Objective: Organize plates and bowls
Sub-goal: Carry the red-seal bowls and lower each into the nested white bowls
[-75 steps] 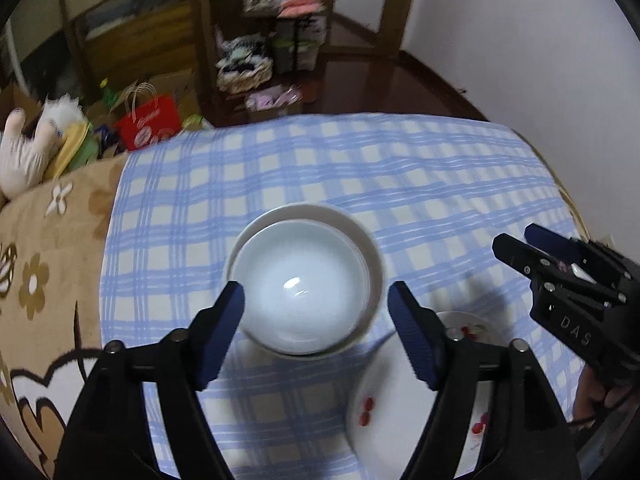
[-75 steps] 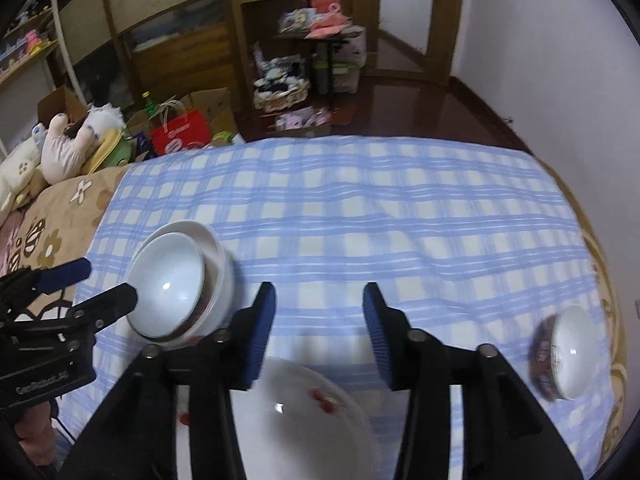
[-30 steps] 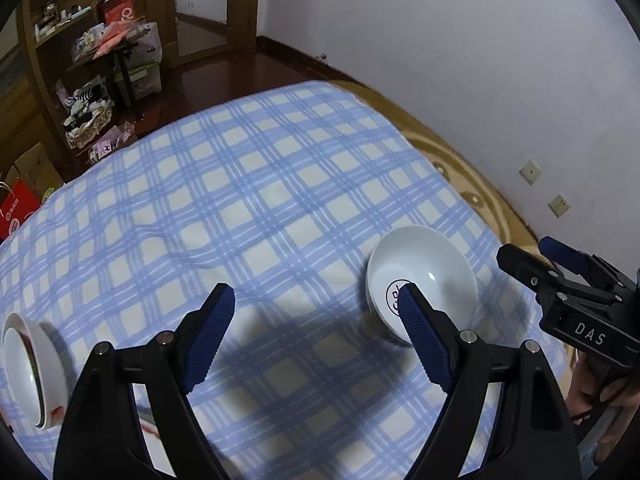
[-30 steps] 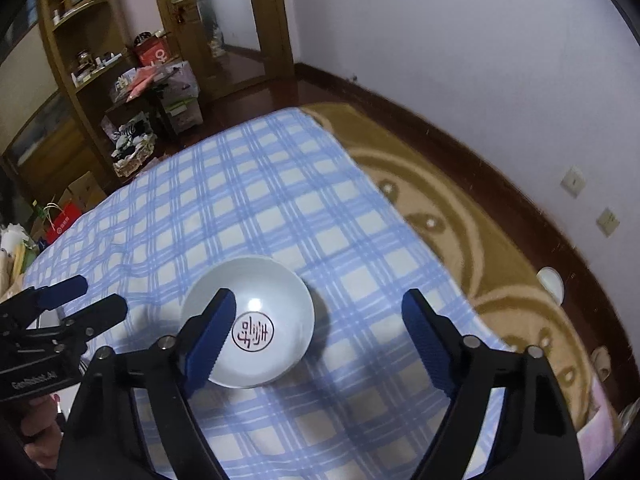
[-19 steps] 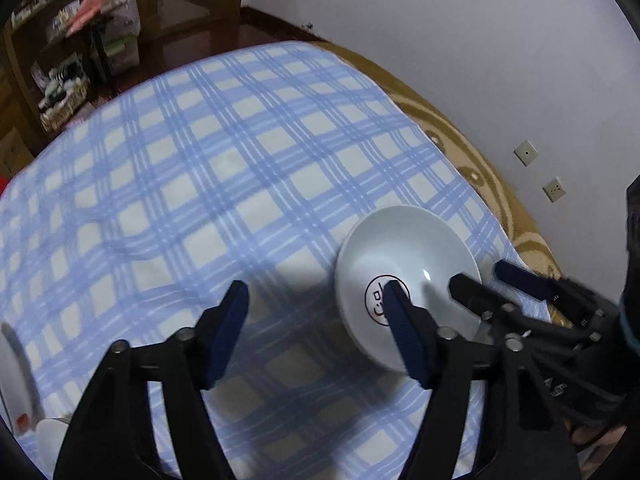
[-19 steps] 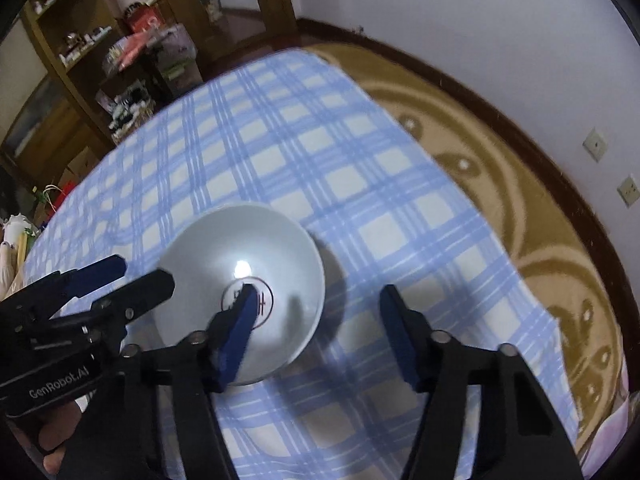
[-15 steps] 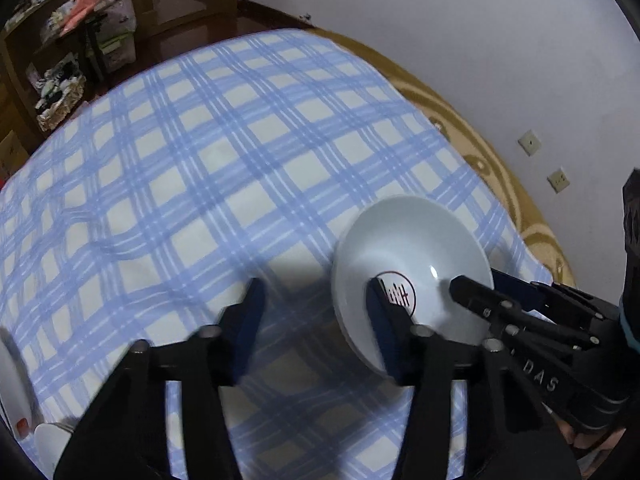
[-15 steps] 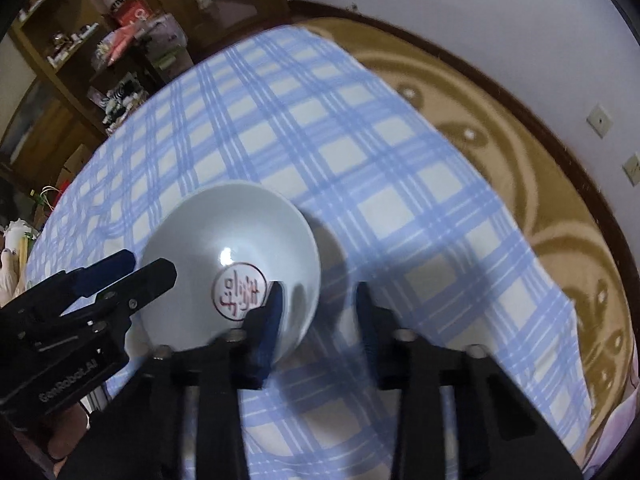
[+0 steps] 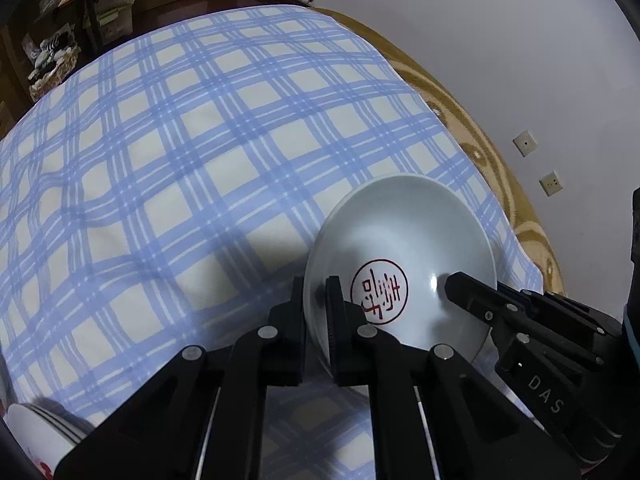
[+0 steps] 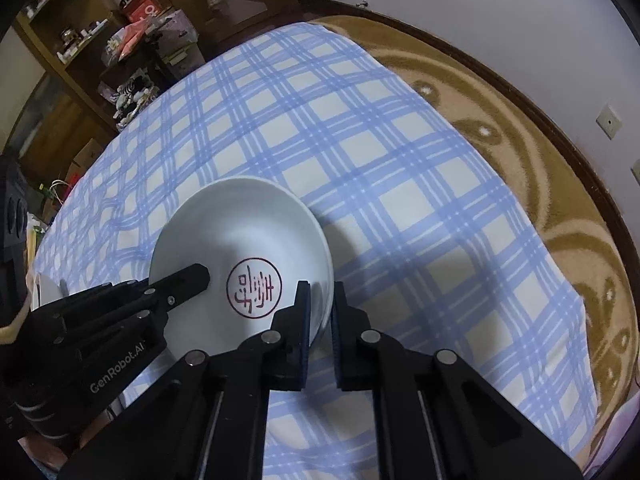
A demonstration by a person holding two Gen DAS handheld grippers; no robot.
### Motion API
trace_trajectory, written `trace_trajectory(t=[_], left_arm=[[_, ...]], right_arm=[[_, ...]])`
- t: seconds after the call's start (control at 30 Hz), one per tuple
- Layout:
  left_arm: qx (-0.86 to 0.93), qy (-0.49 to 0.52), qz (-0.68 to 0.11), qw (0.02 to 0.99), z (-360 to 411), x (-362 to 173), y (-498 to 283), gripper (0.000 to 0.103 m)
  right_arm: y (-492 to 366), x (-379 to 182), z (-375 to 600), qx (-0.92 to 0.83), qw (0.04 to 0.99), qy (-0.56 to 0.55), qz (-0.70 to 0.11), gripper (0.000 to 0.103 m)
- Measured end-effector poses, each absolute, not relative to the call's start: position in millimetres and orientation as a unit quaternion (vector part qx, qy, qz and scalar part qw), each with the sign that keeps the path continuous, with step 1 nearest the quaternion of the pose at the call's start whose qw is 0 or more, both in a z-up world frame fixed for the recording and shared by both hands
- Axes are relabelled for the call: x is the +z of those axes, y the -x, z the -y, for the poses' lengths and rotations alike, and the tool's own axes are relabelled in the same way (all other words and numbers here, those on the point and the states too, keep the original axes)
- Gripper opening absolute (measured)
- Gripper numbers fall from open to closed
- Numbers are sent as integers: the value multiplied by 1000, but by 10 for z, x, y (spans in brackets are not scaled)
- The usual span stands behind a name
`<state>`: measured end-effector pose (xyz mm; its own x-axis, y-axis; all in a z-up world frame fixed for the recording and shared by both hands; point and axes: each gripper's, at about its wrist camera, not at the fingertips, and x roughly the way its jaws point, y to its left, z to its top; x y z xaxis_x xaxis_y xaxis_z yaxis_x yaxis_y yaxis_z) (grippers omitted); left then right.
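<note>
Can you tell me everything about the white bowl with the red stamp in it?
The round, glossy white bowl with the red stamp looks ceramic. A red circle with red characters marks its inside bottom. It sits open side up on the blue-and-white checked cloth. The left claw pinches one side of its rim and the right claw pinches the opposite side, one finger inside and one outside each. It looks empty.

Blue checked cloth [image 9: 208, 152] over brown patterned blanket [image 10: 560, 184]; cluttered wooden shelves [image 10: 80, 40] beyond; wall sockets [image 9: 525, 143]

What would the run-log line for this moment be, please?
left gripper: shut on bowl rim | right gripper: shut on opposite rim | bowl on checked cloth
</note>
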<state>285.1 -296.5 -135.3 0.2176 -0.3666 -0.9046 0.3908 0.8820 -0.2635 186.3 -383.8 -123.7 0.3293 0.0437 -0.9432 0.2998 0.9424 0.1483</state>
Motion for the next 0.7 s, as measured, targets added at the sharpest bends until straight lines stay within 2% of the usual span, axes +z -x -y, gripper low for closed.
trace_trajectory(t=[0.37,0.7], left_arm=[[-214,4,-558,802,2435,-1032,-2780,12],[-148,17,-542,827,1556,-696,-2655,11]], right_arm=[[-1891,-898,3373,-42,828,-143,-541,10],[-1962,-744,2647,31,833,-162,-528,10]])
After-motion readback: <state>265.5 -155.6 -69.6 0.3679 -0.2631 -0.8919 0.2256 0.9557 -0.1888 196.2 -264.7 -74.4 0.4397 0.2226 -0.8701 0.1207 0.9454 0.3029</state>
